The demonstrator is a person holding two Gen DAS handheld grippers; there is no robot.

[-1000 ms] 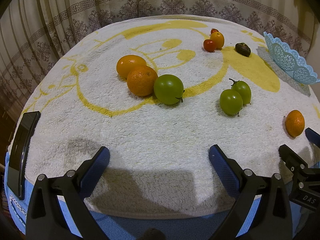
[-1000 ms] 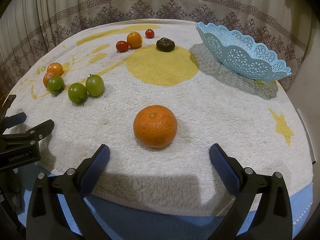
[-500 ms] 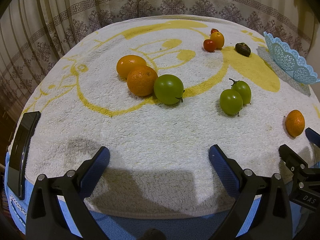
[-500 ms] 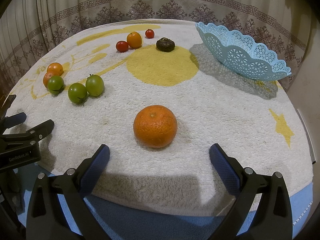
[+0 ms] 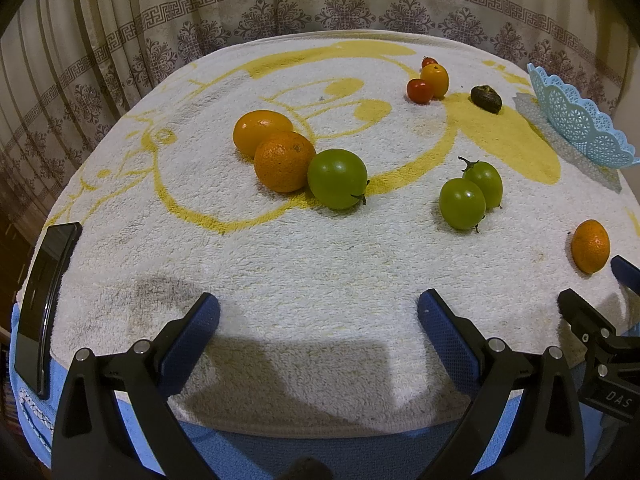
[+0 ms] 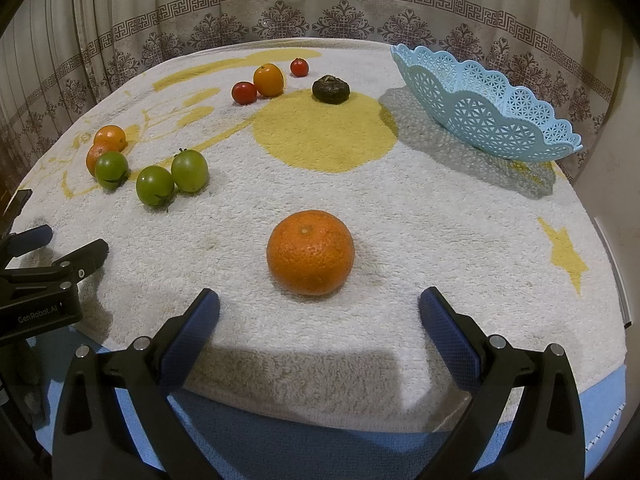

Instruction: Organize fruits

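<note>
A mandarin lies just ahead of my open right gripper, apart from both fingers. It also shows as the mandarin at the right of the left wrist view. My left gripper stands open over bare towel, well short of two oranges and a green tomato. Two more green tomatoes lie to the right. Far back sit red cherry tomatoes, a small orange fruit and a dark brown fruit. The light blue lace basket stands tilted at the back right.
A white towel with yellow print covers the round table. A black phone lies at the left edge. A patterned curtain hangs behind. My right gripper's finger shows at the lower right of the left wrist view.
</note>
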